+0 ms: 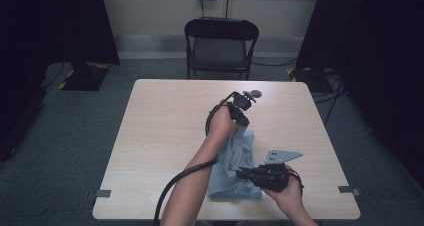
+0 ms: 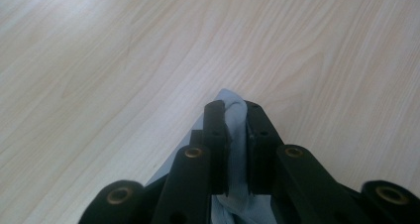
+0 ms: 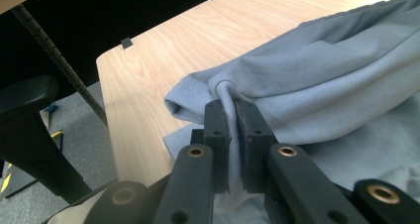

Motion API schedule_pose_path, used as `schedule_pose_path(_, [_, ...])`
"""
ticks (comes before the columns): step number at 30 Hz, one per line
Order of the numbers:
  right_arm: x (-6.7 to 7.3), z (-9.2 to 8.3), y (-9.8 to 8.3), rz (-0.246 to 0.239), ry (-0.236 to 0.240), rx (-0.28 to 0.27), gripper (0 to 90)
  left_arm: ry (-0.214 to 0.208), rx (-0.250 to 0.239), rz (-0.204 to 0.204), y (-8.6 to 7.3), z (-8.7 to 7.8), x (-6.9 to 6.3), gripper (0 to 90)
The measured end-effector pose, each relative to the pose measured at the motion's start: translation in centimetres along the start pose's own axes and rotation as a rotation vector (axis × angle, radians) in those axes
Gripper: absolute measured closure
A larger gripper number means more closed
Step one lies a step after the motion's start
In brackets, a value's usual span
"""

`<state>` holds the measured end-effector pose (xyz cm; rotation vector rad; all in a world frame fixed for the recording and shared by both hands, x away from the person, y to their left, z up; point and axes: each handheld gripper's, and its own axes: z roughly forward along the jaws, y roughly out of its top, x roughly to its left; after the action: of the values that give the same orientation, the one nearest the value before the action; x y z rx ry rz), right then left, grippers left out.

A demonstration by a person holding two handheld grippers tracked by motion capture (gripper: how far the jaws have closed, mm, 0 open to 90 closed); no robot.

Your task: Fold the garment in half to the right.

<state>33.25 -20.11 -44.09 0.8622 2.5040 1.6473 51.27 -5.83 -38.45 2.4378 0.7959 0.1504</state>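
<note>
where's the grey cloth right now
In the high view the grey cloth lies on the table's near right part, stretched between the left gripper at its far end and the right gripper at its near end.

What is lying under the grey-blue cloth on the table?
Under the grey-blue cloth only the light wooden table can be seen around its edges. The cloth is folded in layers, so anything beneath or inside the folds is covered and cannot be seen.

Light wood-grain table (image 1: 160, 136), squarish w/ rounded corners, on grey carpet. Grey-blue cloth (image 1: 235, 178) lies bunched on its near-right part, lower edge close to the near table edge, top end lifted off the surface. Rest of tabletop is bare wood.
</note>
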Motion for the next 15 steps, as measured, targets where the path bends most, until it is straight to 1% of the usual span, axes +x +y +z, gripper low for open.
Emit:
schedule_pose_path(5, [-0.3,-0.4,-0.7,0.009,-0.009,0.008,84.4,-0.004,0.013,-0.002,0.4,0.9,-0.5,81.9])
schedule_pose_path(6, [-0.4,-0.5,-0.8,0.012,-0.01,0.006,84.4,-0.005,0.016,0.004,0.5,1.1,-0.6,81.8])
schedule_pose_path(8, [-0.6,-0.7,-1.0,0.018,-0.011,0.002,84.3,-0.01,0.017,0.004,0.6,1.4,-0.8,81.8])
schedule_pose_path(11, [-0.8,-0.9,-1.3,0.026,-0.012,0.001,84.2,-0.011,0.021,0.011,0.9,1.6,-1.1,81.8])
schedule_pose_path(12, [-0.8,-1.0,-1.4,0.025,-0.015,0.003,84.2,-0.012,0.018,0.005,0.9,1.7,-1.2,81.8])
schedule_pose_path(14, [-1.0,-1.1,-1.6,0.028,-0.017,0.003,84.2,-0.012,0.023,0.011,1.0,1.9,-1.3,81.7])
schedule_pose_path(15, [-1.0,-1.2,-1.7,0.03,-0.02,0.002,84.2,-0.012,0.022,0.007,1.0,2.0,-1.4,81.7])
